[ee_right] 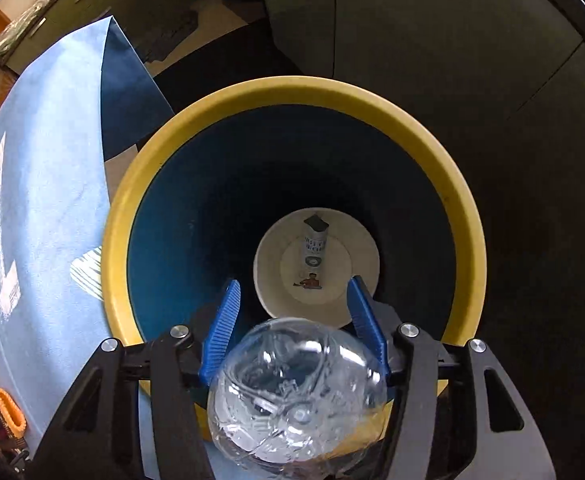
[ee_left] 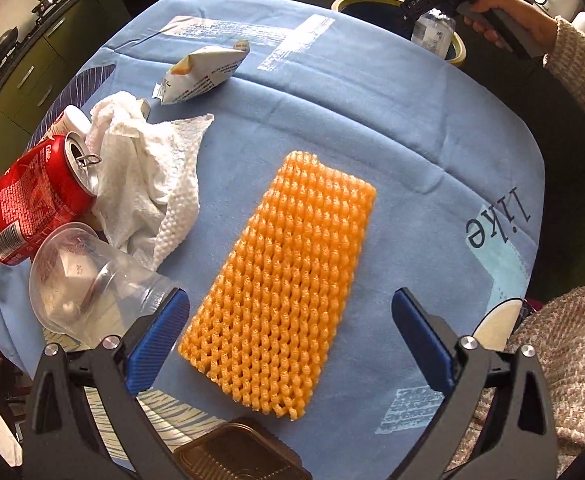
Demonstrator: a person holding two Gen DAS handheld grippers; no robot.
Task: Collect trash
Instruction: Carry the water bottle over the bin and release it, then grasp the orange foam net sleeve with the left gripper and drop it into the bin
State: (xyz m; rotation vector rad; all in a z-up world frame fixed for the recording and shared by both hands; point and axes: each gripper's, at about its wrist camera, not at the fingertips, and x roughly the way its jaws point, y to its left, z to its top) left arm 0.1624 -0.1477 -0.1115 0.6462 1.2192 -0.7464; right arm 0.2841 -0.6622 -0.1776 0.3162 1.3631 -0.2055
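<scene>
Meanwhile, a bottle (ee_right: 298, 394) is clamped by the right hand-held gripper (ee_right: 292, 316) over the bin (ee_right: 292, 92); the left hand-held gripper (ee_left: 290, 320) is held apart above the foam net (ee_left: 280, 284).

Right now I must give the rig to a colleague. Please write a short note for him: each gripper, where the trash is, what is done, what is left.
Left gripper: open, empty, over the orange foam net on the table.
Right gripper: shut on the clear plastic bottle, held above the yellow-rimmed bin.
Done: a small tube already lies at the bin's bottom.
Left: drop the bottle; then the foam net, Coke can, paper towel, clear cup, snack wrapper and brown tray.
</scene>
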